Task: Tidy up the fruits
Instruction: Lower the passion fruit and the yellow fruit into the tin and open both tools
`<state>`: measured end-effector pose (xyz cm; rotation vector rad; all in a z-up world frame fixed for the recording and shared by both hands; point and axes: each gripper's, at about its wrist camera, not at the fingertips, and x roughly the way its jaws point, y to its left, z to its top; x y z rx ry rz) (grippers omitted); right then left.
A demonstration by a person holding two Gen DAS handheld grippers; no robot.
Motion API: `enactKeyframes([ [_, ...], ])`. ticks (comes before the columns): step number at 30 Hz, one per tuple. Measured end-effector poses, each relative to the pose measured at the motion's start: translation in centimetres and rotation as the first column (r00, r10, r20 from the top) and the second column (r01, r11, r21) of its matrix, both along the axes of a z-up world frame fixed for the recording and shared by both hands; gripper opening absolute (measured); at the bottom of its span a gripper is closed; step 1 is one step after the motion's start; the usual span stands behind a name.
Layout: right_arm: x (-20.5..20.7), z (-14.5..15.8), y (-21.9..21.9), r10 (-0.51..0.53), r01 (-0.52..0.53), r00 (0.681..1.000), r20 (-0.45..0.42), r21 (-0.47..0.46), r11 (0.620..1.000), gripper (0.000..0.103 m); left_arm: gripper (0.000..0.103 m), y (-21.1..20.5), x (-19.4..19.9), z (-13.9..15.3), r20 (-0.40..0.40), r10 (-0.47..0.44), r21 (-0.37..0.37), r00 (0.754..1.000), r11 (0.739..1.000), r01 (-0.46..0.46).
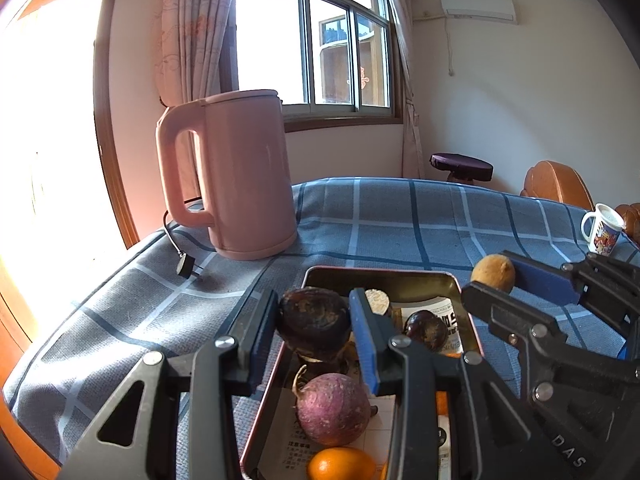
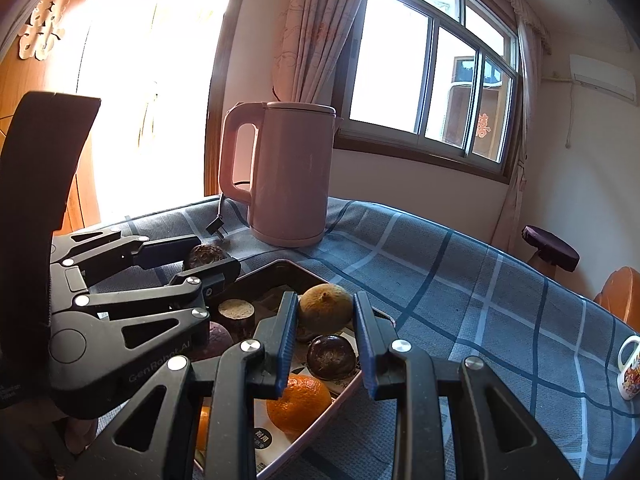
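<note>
My left gripper [image 1: 313, 304] is shut on a dark purple round fruit [image 1: 314, 322], held over the near left part of a pink-rimmed metal tray [image 1: 380, 270]. My right gripper [image 2: 325, 304] is shut on a yellow-brown lemon-like fruit [image 2: 326, 307], held over the tray's right side [image 2: 344, 394]. Each gripper shows in the other's view, the right gripper [image 1: 490, 274] and the left gripper [image 2: 212, 256]. In the tray lie a reddish-purple round fruit [image 1: 332, 408], an orange [image 2: 298, 402], a second dark fruit [image 2: 331, 356] and a cut brown cylinder [image 2: 236, 312] on printed paper.
A pink electric kettle [image 1: 236, 176] stands behind the tray on the blue plaid tablecloth [image 1: 400, 220], its cord and plug [image 1: 186, 268] lying beside it. A printed white mug [image 1: 604, 234] sits at the table's far right edge. Beyond are a stool [image 1: 460, 166] and a wooden chair [image 1: 556, 184].
</note>
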<state>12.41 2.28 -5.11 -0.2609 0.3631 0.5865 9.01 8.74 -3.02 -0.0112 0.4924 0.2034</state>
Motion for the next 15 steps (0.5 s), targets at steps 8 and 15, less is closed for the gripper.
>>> enactKeyframes([
  [8,0.3,-0.9,0.8,0.007,-0.007,1.0,-0.022,-0.007,1.0,0.03,0.039,0.5,0.1,-0.7,-0.024,-0.001,0.0,1.0,1.0,0.001],
  [15,0.6,-1.5,1.2,0.01,-0.01,0.999,-0.039,-0.011,1.0,0.03,0.039,0.7,0.2,-1.1,-0.035,-0.008,0.0,0.999,1.0,0.008],
])
